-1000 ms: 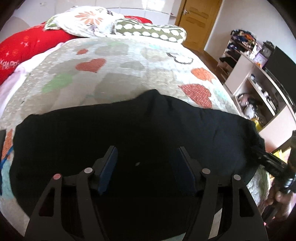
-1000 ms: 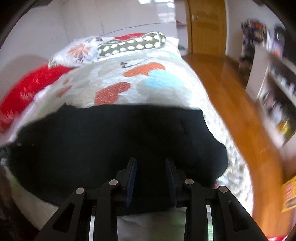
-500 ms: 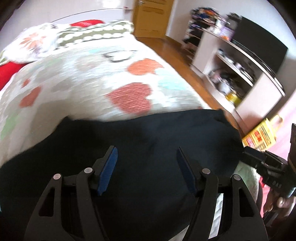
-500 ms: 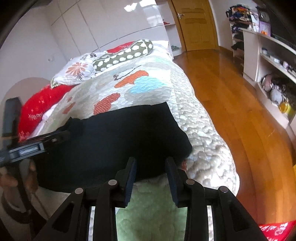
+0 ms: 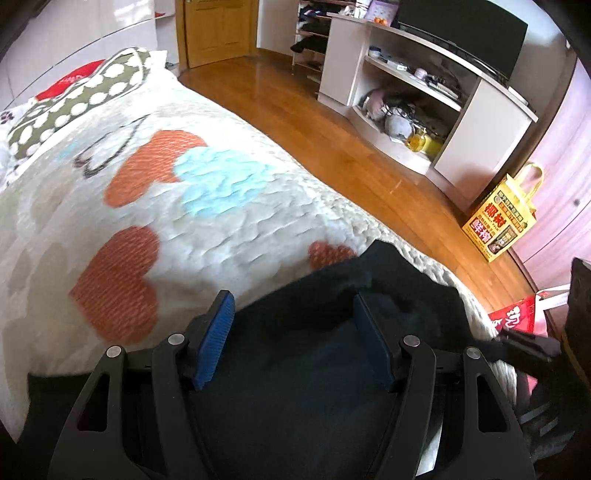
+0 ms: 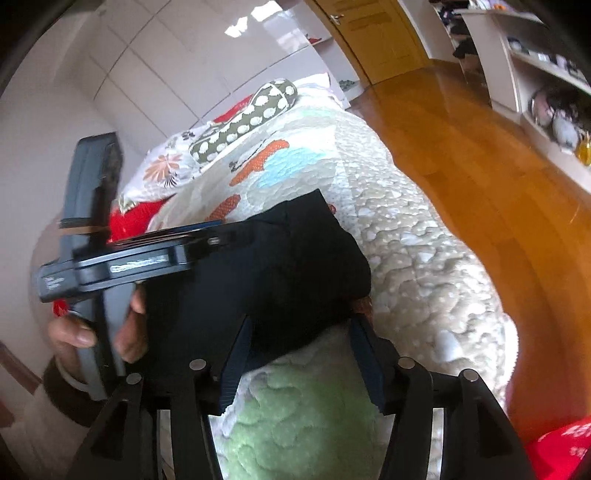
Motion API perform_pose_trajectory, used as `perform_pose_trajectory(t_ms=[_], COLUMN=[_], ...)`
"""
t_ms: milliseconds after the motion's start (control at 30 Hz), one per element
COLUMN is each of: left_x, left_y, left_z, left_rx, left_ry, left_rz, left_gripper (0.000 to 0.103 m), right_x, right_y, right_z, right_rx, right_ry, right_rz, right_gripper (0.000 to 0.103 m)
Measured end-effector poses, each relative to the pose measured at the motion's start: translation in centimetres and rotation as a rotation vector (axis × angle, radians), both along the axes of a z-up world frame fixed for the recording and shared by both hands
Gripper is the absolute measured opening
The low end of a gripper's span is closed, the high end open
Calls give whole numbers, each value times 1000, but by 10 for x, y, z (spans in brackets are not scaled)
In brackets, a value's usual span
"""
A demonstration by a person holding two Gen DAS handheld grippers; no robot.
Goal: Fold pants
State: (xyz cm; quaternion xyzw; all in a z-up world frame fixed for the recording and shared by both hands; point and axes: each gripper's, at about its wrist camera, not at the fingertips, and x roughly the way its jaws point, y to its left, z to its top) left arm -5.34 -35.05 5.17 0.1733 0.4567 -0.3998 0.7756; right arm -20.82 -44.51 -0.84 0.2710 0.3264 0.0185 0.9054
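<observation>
Black fabric pants [image 5: 332, 369] lie bunched on the heart-patterned quilted bedspread [image 5: 221, 229] near its corner. Left gripper [image 5: 295, 339] and right gripper [image 6: 301, 354] both hover wide apart over the cloth, gripping nothing.

Home bedroom: quilted heart-print bedspread [image 5: 207, 206], polka-dot pillow [image 5: 77, 103], wooden floor [image 5: 332, 147], cluttered TV shelving [image 5: 436, 96], wooden door [image 6: 373, 33].

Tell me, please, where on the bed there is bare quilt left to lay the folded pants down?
The quilt lies bare from the black pants up to the polka-dot pillow, across the orange and blue hearts. A narrower bare strip runs between the pants and the floor-side edge. It is crowded at the near corner, where the pants, the left gripper and the right gripper sit.
</observation>
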Motion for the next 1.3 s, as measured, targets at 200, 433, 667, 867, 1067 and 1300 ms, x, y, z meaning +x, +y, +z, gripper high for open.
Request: perform_pose_trajectory(t_ms=[200, 433, 667, 867, 1067, 1300], left_x=[8, 2, 16, 16, 2, -14], left_y=[-14, -11, 79, 180, 253, 266], left_z=[-16, -11, 31, 38, 24, 16], left_rx=[-18, -23, -194, -255, -259, -276], left_ry=[23, 4, 51, 80, 107, 131], left_rz=[15, 24, 210, 406, 571, 583], left_gripper=[67, 67, 67, 67, 67, 67], right_x=[13, 16, 12, 30, 74, 48], right_y=[1, -2, 22, 90, 183, 167], right_z=[-5, -6, 34, 68, 28, 36], right_rx=[48, 46, -34, -129, -136, -95], right_ry=[-18, -26, -134, -207, -100, -115], right_rz=[-21, -95, -12, 169, 472, 498], right_gripper=[66, 33, 21, 20, 26, 41])
